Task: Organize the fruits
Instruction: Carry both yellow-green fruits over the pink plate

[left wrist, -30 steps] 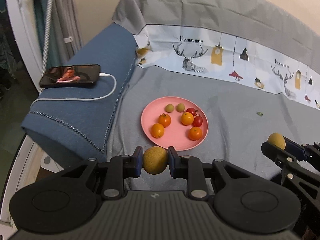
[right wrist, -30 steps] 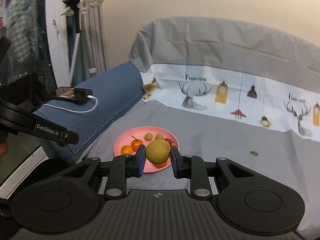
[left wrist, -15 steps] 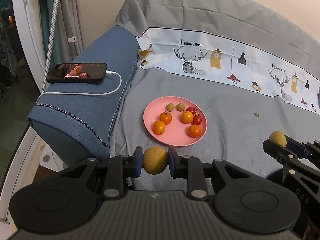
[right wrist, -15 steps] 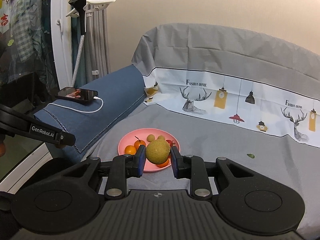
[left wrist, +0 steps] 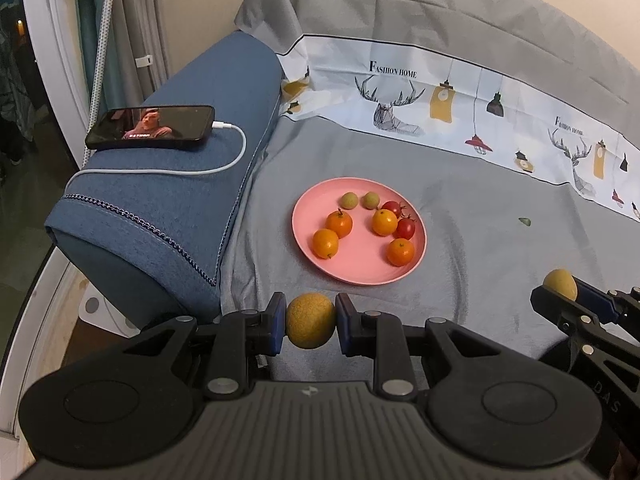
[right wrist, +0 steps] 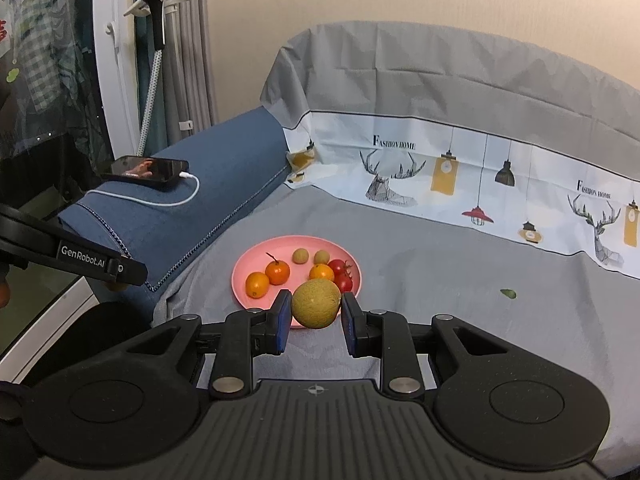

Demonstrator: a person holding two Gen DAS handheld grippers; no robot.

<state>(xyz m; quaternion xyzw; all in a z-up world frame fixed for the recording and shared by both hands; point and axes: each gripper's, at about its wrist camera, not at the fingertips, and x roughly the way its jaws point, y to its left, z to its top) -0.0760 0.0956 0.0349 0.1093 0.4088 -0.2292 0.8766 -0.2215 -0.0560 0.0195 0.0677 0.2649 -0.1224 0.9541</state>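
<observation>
Fruits are partly gathered: four small oranges, two cherry tomatoes and two pale green ones lie on the pink plate [left wrist: 304,216], just ahead of the left claw [left wrist: 310,326]. That claw is clamped across the middle of a round, yellow-brown fruit [left wrist: 310,326] with a rough, matte skin. The right claw [right wrist: 316,312] pinches its own yellow-brown fruit [right wrist: 316,303] the same way, with the plate just beyond its tips. Both fruits look light, firm and unlikely to slip, though round enough to roll on the smooth plate. The grey sheet [left wrist: 480,240] beneath is soft and creased.

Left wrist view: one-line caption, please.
Left gripper grips a yellow-brown fruit before a pink plate of fruit.
</observation>
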